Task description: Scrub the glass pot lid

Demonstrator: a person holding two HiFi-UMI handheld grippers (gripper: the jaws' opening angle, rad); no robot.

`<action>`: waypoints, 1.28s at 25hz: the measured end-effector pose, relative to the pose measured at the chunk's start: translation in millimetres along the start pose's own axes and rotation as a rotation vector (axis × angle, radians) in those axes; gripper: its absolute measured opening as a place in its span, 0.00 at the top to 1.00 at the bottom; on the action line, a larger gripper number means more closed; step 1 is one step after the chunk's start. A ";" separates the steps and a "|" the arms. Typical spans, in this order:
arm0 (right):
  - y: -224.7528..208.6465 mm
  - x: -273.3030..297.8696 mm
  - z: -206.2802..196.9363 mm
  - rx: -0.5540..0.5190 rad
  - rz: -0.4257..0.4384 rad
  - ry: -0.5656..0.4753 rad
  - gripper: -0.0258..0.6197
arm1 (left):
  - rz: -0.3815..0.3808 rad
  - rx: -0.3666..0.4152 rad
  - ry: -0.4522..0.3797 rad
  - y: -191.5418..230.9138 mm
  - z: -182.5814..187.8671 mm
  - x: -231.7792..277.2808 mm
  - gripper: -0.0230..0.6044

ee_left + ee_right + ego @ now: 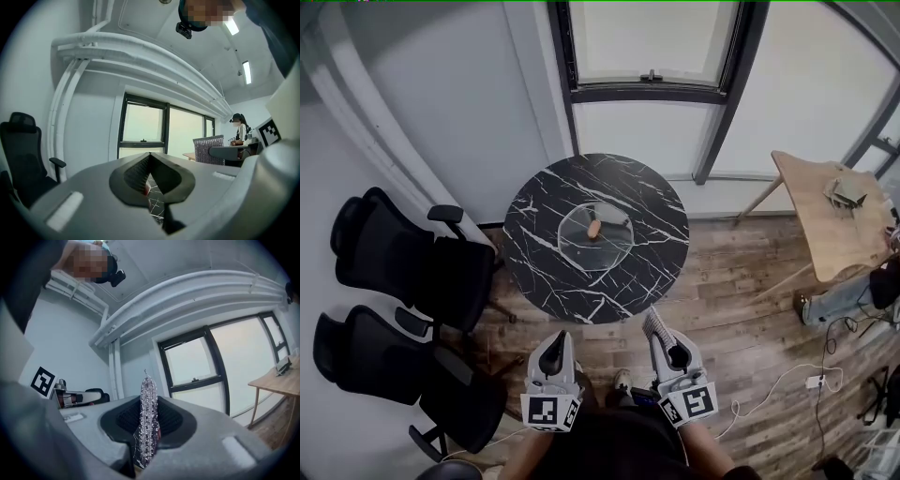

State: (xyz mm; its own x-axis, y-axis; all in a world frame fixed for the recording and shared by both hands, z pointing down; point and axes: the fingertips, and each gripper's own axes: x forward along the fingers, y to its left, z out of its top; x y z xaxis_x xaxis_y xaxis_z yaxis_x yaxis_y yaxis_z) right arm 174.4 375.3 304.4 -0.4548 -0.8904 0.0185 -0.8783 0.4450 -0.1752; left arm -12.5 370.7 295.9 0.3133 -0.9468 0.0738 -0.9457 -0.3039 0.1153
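Both tongs hang well short of tabletop [661,258]. Left tongs [553,345] closed, empty; right tongs [660,326] clamped on scrubber [149,404]. Lid [593,232] lies mid-tabletop, unheld. Risk: scrubbed unpinned, lid may skate off; thin scrubber may slip out.

No words, numbers or brand names can be read anywhere. The only signs are black-and-white square code markers: one [551,411] on the left gripper's [555,342] cube, one [697,403] on the right gripper's [657,323] cube. Each carries a blocky pattern, not letters.
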 end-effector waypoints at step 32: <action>-24.7 221.3 -10.6 -0.036 -0.098 0.085 0.84 | -0.124 -0.054 0.062 135.2 -4.1 195.2 0.96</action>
State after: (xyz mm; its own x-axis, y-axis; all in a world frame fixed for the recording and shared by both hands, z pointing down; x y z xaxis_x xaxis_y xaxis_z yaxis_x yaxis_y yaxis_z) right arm 93.9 168.3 323.3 -0.3758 -0.9193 0.1170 -0.9233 0.3606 -0.1326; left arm -78.9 145.2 329.9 0.4338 -0.8934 0.1169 -0.8939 -0.4105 0.1800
